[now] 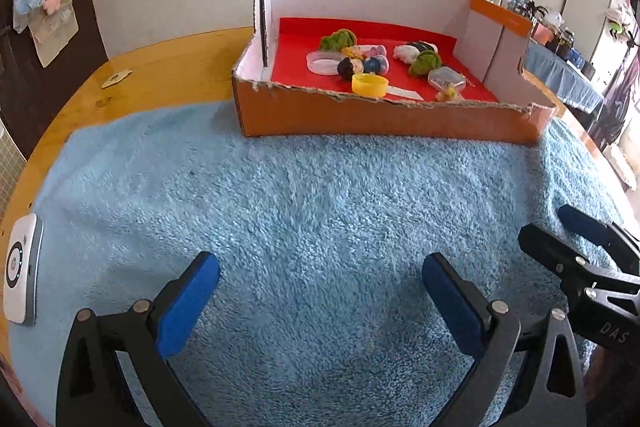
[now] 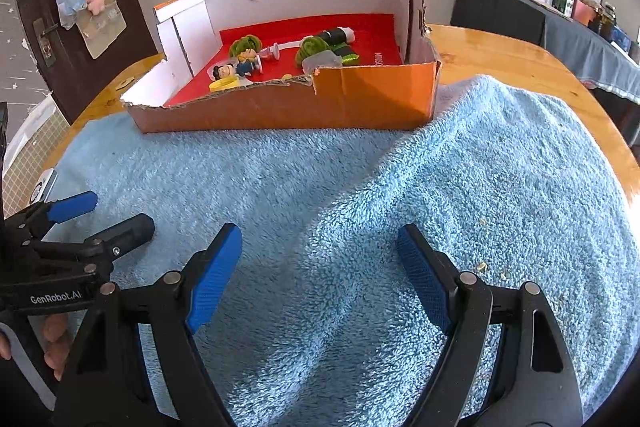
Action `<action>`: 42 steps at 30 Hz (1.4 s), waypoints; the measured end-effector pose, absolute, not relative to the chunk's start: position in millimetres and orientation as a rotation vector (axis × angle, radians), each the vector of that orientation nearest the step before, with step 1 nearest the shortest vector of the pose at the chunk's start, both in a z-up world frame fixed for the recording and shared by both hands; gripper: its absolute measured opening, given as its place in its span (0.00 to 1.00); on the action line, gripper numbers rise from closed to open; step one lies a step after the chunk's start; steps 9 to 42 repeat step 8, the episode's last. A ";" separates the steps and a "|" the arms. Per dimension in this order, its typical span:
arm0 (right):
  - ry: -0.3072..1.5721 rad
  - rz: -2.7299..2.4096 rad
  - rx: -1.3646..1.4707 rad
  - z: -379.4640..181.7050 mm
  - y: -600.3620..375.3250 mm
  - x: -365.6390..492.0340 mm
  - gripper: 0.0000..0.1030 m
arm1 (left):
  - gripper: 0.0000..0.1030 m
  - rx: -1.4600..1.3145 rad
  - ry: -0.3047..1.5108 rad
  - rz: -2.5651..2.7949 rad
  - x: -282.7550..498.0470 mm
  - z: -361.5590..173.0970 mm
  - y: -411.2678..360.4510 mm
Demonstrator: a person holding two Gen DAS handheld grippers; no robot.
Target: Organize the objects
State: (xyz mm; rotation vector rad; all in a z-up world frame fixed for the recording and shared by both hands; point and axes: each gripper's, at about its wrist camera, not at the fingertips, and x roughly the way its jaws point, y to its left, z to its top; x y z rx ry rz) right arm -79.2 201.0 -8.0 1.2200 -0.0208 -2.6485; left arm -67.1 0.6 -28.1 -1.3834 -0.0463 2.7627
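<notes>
Presently both claws held wide and empty over blue towel (image 1: 320, 195): left gripper (image 1: 320, 301), right gripper (image 2: 320, 275). Small toys (image 1: 362, 61) gathered inside cardboard box (image 1: 360, 117), well apart from claws; box walls judged to stop rolling.

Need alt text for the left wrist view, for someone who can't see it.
The open, empty left gripper hovers over a blue towel. Beyond it, an orange cardboard box with a red floor holds small toys, a yellow lid and clear containers. The right gripper shows at right.
</notes>
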 end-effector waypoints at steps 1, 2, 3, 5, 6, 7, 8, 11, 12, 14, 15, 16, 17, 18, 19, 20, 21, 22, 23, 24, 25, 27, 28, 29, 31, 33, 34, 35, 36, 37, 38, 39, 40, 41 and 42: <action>-0.017 -2.650 1.221 -8.2 200.5 -79.0 0.78 | 1.00 -1.383 -0.045 2.763 -67.1 -28.4 0.7; -0.012 -2.651 1.223 -8.4 200.1 -79.1 0.78 | 1.00 -1.381 -0.044 2.763 -67.1 -28.5 0.6; -0.006 -2.652 1.225 -8.6 199.3 -79.3 0.78 | 1.00 -1.377 -0.046 2.761 -67.2 -28.5 0.1; 0.000 -2.652 1.227 -8.9 198.6 -79.4 0.79 | 1.00 -1.367 -0.063 2.758 -66.7 -28.1 -1.7; -0.001 -2.651 1.227 -8.9 198.6 -79.5 0.79 | 1.00 -1.363 -0.073 2.756 -66.6 -27.9 -3.0; -0.002 -2.649 1.226 -9.0 198.8 -79.5 0.80 | 1.00 -1.361 -0.079 2.755 -67.2 -27.7 -3.6; -0.004 -2.647 1.226 -9.0 198.9 -79.8 0.80 | 1.00 -1.362 -0.078 2.755 -67.7 -27.9 -3.3; -0.004 -2.647 1.226 -9.0 198.9 -79.8 0.80 | 1.00 -1.362 -0.078 2.755 -67.7 -27.9 -3.3; -0.004 -2.647 1.226 -9.0 198.9 -79.8 0.80 | 1.00 -1.362 -0.078 2.755 -67.7 -27.9 -3.3; -0.004 -2.647 1.226 -9.0 198.9 -79.8 0.80 | 1.00 -1.362 -0.078 2.755 -67.7 -27.9 -3.3; -0.004 -2.647 1.226 -9.0 198.9 -79.8 0.80 | 1.00 -1.362 -0.078 2.755 -67.7 -27.9 -3.3; -0.004 -2.647 1.226 -9.0 198.9 -79.8 0.80 | 1.00 -1.362 -0.078 2.755 -67.7 -27.9 -3.3; -0.004 -2.647 1.226 -9.0 198.9 -79.8 0.80 | 1.00 -1.362 -0.078 2.755 -67.7 -27.9 -3.3; -0.004 -2.647 1.226 -9.0 198.9 -79.8 0.80 | 1.00 -1.362 -0.078 2.755 -67.7 -27.9 -3.3; -0.004 -2.647 1.226 -9.0 198.9 -79.8 0.80 | 1.00 -1.362 -0.078 2.755 -67.7 -27.9 -3.3; -0.004 -2.647 1.226 -9.0 198.9 -79.8 0.80 | 1.00 -1.362 -0.078 2.755 -67.7 -27.9 -3.3; -0.004 -2.647 1.226 -9.0 198.9 -79.8 0.80 | 1.00 -1.362 -0.078 2.755 -67.7 -27.9 -3.3; -0.004 -2.647 1.226 -9.0 198.9 -79.8 0.80 | 1.00 -1.362 -0.078 2.755 -67.7 -27.9 -3.3; -0.004 -2.647 1.226 -9.0 198.9 -79.8 0.80 | 1.00 -1.362 -0.078 2.755 -67.7 -27.9 -3.3; -0.004 -2.647 1.226 -9.0 198.9 -79.8 0.80 | 1.00 -1.362 -0.078 2.755 -67.7 -27.9 -3.3; -0.004 -2.647 1.226 -9.0 198.9 -79.8 0.80 | 1.00 -1.362 -0.078 2.755 -67.7 -27.9 -3.3; -0.004 -2.647 1.226 -9.0 198.9 -79.8 0.80 | 1.00 -1.362 -0.078 2.755 -67.7 -27.9 -3.3; -0.004 -2.647 1.226 -9.0 198.9 -79.8 0.80 | 1.00 -1.362 -0.078 2.755 -67.7 -27.9 -3.3; -0.004 -2.647 1.226 -9.0 198.9 -79.8 0.80 | 1.00 -1.362 -0.078 2.755 -67.7 -27.9 -3.3; -0.004 -2.647 1.226 -9.0 198.9 -79.8 0.80 | 1.00 -1.362 -0.078 2.755 -67.7 -27.9 -3.3; -0.004 -2.647 1.226 -9.0 198.9 -79.8 0.80 | 1.00 -1.362 -0.078 2.755 -67.7 -27.9 -3.3; -0.004 -2.647 1.226 -9.0 198.9 -79.8 0.80 | 1.00 -1.362 -0.078 2.755 -67.7 -27.9 -3.3; -0.004 -2.647 1.226 -9.0 198.9 -79.8 0.80 | 1.00 -1.362 -0.078 2.755 -67.7 -27.9 -3.3; -0.004 -2.647 1.226 -9.0 198.9 -79.8 0.80 | 1.00 -1.362 -0.078 2.755 -67.7 -27.9 -3.3; -0.004 -2.647 1.226 -9.0 198.9 -79.8 0.80 | 1.00 -1.362 -0.078 2.755 -67.7 -27.9 -3.3; -0.004 -2.647 1.226 -9.0 198.9 -79.8 0.80 | 1.00 -1.362 -0.078 2.755 -67.7 -27.9 -3.3; -0.004 -2.647 1.226 -9.0 198.9 -79.8 0.80 | 1.00 -1.362 -0.078 2.755 -67.7 -27.9 -3.3; -0.004 -2.647 1.226 -9.0 198.9 -79.8 0.80 | 1.00 -1.362 -0.078 2.755 -67.7 -27.9 -3.3; -0.004 -2.647 1.226 -9.0 198.9 -79.8 0.80 | 1.00 -1.362 -0.078 2.755 -67.7 -27.9 -3.3; -0.004 -2.647 1.226 -9.0 198.9 -79.8 0.80 | 1.00 -1.362 -0.078 2.755 -67.7 -27.9 -3.3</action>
